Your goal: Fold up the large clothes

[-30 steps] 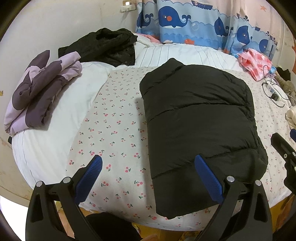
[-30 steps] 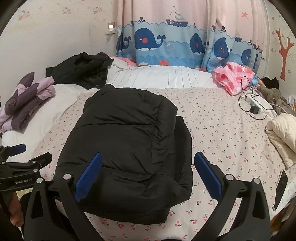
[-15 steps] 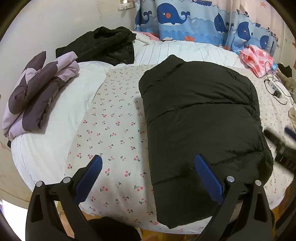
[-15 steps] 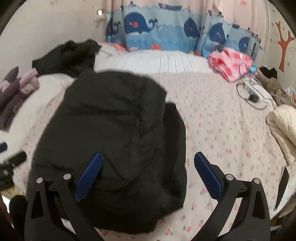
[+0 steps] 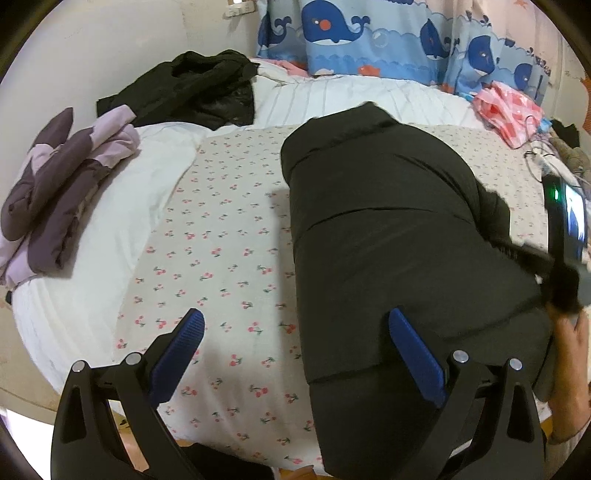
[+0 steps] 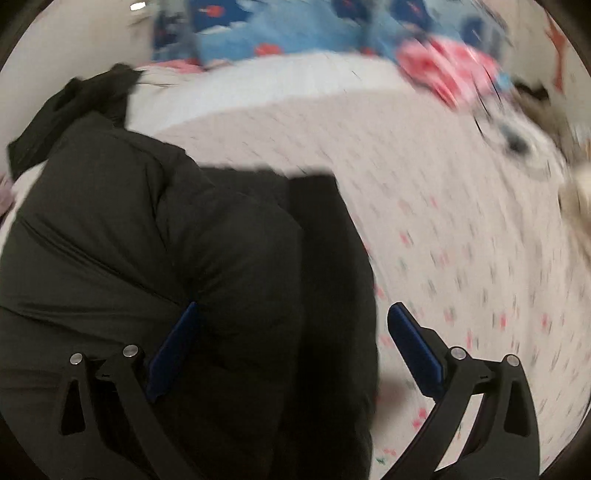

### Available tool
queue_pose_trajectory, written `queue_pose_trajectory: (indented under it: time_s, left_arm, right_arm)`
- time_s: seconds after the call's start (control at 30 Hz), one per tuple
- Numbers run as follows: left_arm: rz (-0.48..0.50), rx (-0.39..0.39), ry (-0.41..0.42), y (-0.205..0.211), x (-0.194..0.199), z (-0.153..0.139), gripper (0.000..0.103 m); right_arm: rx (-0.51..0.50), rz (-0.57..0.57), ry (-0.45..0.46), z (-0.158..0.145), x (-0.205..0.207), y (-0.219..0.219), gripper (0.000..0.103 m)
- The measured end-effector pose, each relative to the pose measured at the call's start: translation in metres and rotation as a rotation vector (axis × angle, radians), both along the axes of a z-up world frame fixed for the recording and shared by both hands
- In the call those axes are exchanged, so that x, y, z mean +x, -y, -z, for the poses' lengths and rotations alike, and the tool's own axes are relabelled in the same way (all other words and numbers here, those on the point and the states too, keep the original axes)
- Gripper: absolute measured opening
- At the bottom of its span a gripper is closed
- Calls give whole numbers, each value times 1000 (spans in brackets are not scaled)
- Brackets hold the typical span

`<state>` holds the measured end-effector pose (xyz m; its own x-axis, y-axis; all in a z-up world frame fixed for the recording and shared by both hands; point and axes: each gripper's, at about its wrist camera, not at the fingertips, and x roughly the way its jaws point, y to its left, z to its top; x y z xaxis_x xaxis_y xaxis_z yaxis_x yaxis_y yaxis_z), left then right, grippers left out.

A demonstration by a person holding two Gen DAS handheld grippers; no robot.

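A black puffer jacket (image 5: 388,236) lies folded lengthwise on the cherry-print bed sheet (image 5: 221,240). It also shows in the right wrist view (image 6: 166,266), blurred. My left gripper (image 5: 291,350) is open and empty above the jacket's near left edge. My right gripper (image 6: 291,347) is open, low over the jacket's near right edge, its left finger (image 6: 173,347) against the fabric. The right gripper's body (image 5: 565,236) shows at the right of the left wrist view.
A purple folded jacket (image 5: 62,195) lies on the white duvet (image 5: 122,221) at left. A crumpled black garment (image 5: 199,88) lies at the back. A pink cloth (image 5: 513,110) and cables sit at the back right. Whale curtains (image 5: 369,33) hang behind.
Both grippers moved forward and down toward the jacket's near end. The right gripper dropped fast onto the jacket's right edge, blurring its view. Jaws stayed open.
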<state>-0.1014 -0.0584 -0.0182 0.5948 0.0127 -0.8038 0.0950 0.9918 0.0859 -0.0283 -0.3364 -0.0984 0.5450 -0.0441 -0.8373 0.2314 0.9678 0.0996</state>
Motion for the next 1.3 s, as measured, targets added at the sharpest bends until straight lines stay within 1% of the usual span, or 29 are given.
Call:
queue_pose_trajectory:
  time_s: [0.03, 0.1, 0.17, 0.23, 0.27, 0.3, 0.33, 0.37, 0.4, 0.43, 0.47, 0.53, 0.57, 0.67, 0.73, 0.77, 0.83, 0.87, 0.93, 0.97, 1.07, 1.17, 1.3]
  left_arm:
    - [3, -3, -1, 1, 0, 0, 96]
    - [5, 19, 6, 5, 0, -2, 96]
    - [11, 21, 11, 7, -2, -4, 96]
    - [10, 20, 13, 8, -4, -5, 96]
    - [10, 20, 11, 8, -3, -4, 96]
    - [10, 19, 5, 9, -4, -3, 96]
    - [11, 19, 1, 10, -4, -2, 96]
    - [15, 16, -3, 11, -5, -2, 96]
    - [19, 15, -4, 12, -7, -3, 96]
    - [24, 18, -1, 14, -9, -5, 96]
    - [30, 34, 16, 16, -14, -9, 96]
    - [34, 57, 40, 19, -21, -15, 96]
    - [36, 59, 44, 18, -24, -17, 96]
    - [34, 52, 56, 17, -31, -22, 96]
    - [39, 45, 60, 18, -36, -25, 96]
    - [41, 44, 62, 19, -38, -26, 96]
    - [48, 42, 66, 20, -44, -28, 96]
    - [51, 42, 68, 21, -47, -29, 96]
    - [55, 44, 73, 21, -51, -32, 96]
    - [56, 48, 78, 20, -54, -33, 96]
    - [53, 50, 88, 17, -58, -36, 96]
    - [48, 40, 92, 14, -60, -38, 96]
    - [44, 33, 94, 13, -60, -38, 96]
  right_arm:
    - [0, -6, -7, -1, -3, 3, 96]
    - [-35, -31, 26, -19, -14, 0, 96]
    - [-64, -65, 117, -47, -35, -9, 96]
    - [-63, -108, 183, -64, -56, -19, 96]
    - [-79, -136, 179, -64, -62, -25, 96]
    - [-106, -148, 144, -58, -64, -29, 96]
    - [-141, -158, 79, -44, -62, -35, 96]
    - [-126, -176, 16, -26, -60, -35, 96]
    - [-90, -166, -9, -18, -58, -31, 96]
    - [-62, -146, -27, -16, -58, -24, 96]
    - [-59, -130, -25, -19, -60, -20, 96]
    - [-85, -116, 21, -37, -71, -19, 96]
    - [-91, -121, 62, -49, -81, -22, 96]
    - [-101, -153, 160, -72, -110, -36, 96]
    - [-112, -179, 185, -77, -124, -51, 96]
    - [-121, -196, 172, -75, -127, -58, 96]
    - [-142, -219, 69, -55, -119, -67, 96]
    - [-127, -221, 9, -43, -116, -71, 96]
    - [-71, -203, -22, -37, -119, -67, 96]
    - [-64, -188, -13, -42, -122, -64, 96]
    - [-85, -175, 46, -60, -132, -63, 96]
    - [-95, -180, 135, -89, -138, -66, 96]
    - [-120, -190, 183, -110, -141, -80, 96]
